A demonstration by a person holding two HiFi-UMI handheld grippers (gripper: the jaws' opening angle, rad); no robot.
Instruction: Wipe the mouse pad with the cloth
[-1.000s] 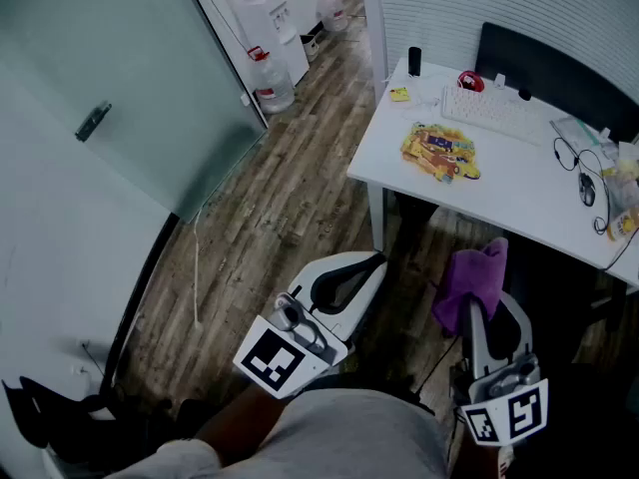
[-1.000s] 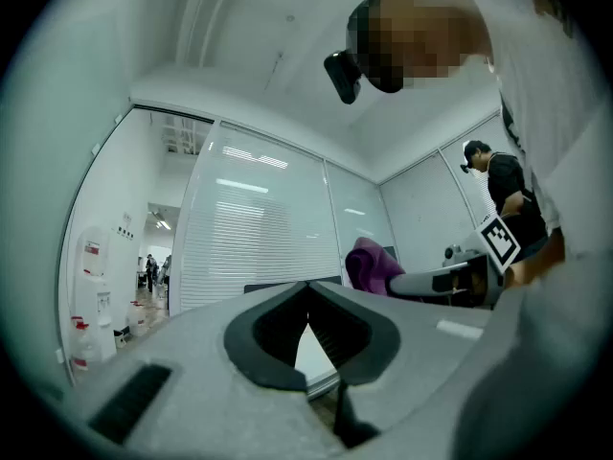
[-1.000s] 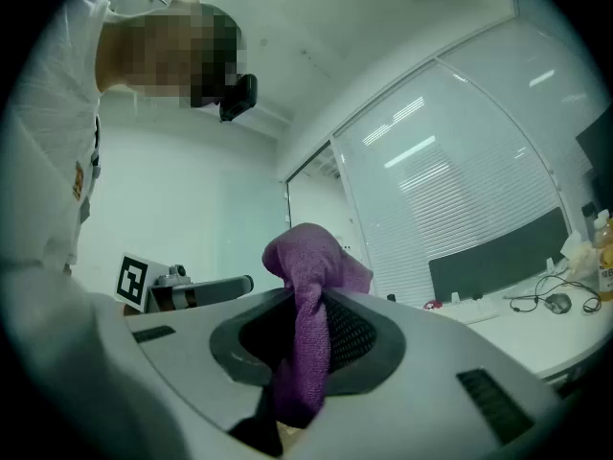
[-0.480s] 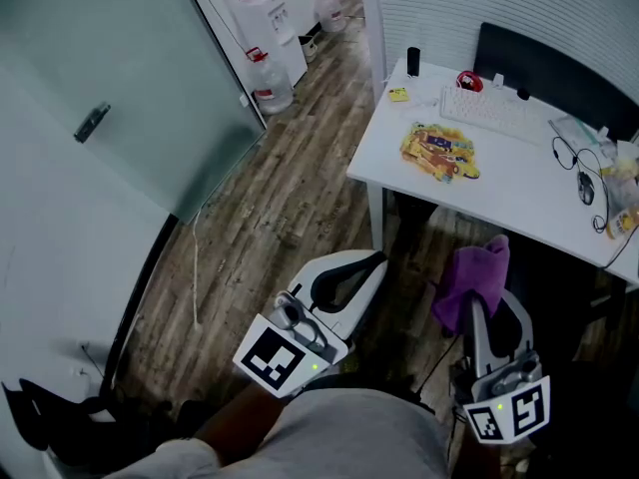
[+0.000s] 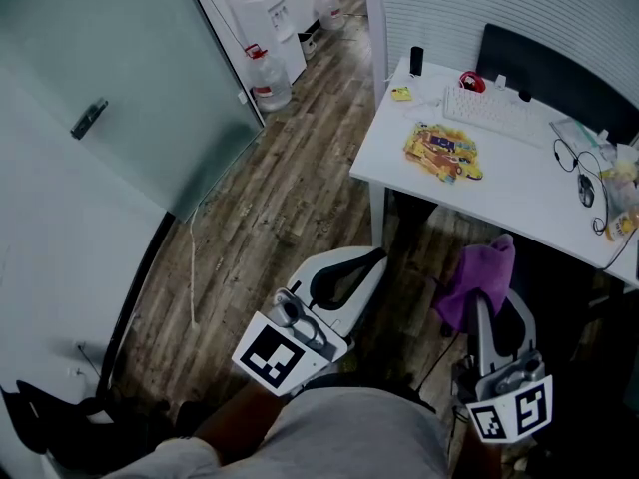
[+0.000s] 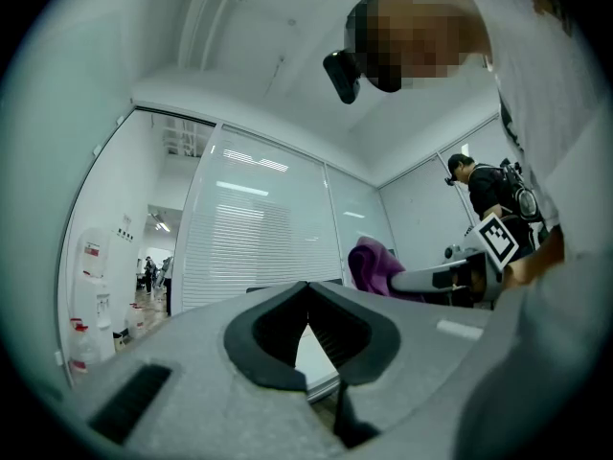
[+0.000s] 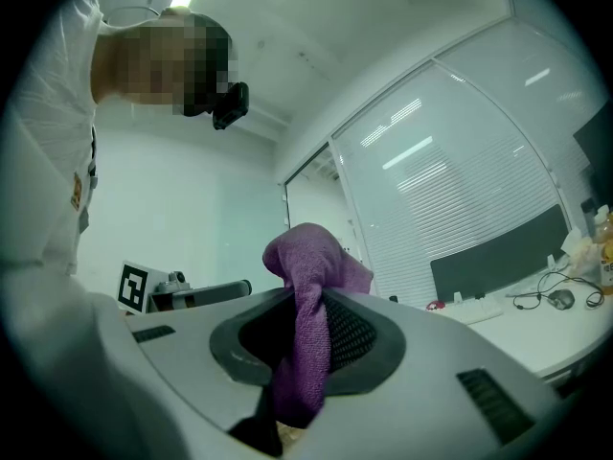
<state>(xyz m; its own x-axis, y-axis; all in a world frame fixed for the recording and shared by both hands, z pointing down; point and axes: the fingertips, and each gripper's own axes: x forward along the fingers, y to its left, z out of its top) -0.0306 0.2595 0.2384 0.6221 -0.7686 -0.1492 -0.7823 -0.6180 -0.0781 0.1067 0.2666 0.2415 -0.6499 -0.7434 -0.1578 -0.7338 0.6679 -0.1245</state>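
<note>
A colourful yellow mouse pad (image 5: 442,154) lies near the front-left corner of the white desk (image 5: 509,193), far ahead of both grippers. My right gripper (image 5: 481,305) is held low in front of the desk, shut on a purple cloth (image 5: 480,276) that bunches up above its jaws. The right gripper view shows the cloth (image 7: 307,300) pinched between the jaws of the right gripper (image 7: 310,338) and hanging down. My left gripper (image 5: 371,258) is over the wooden floor, left of the desk leg. Its jaws meet with nothing between them, as the left gripper view (image 6: 307,300) shows.
On the desk are a white keyboard (image 5: 491,114), a wired mouse (image 5: 586,190), a small black cylinder (image 5: 416,60) and clutter at the right end. A dark screen (image 5: 554,68) stands behind. Water bottles (image 5: 270,76) and a dispenser (image 5: 268,13) stand by a glass door (image 5: 110,78). Another person (image 6: 493,195) stands far off.
Almost nothing differs. The right gripper with the cloth has drifted slightly right and down in the head view; the left gripper holds its place.
</note>
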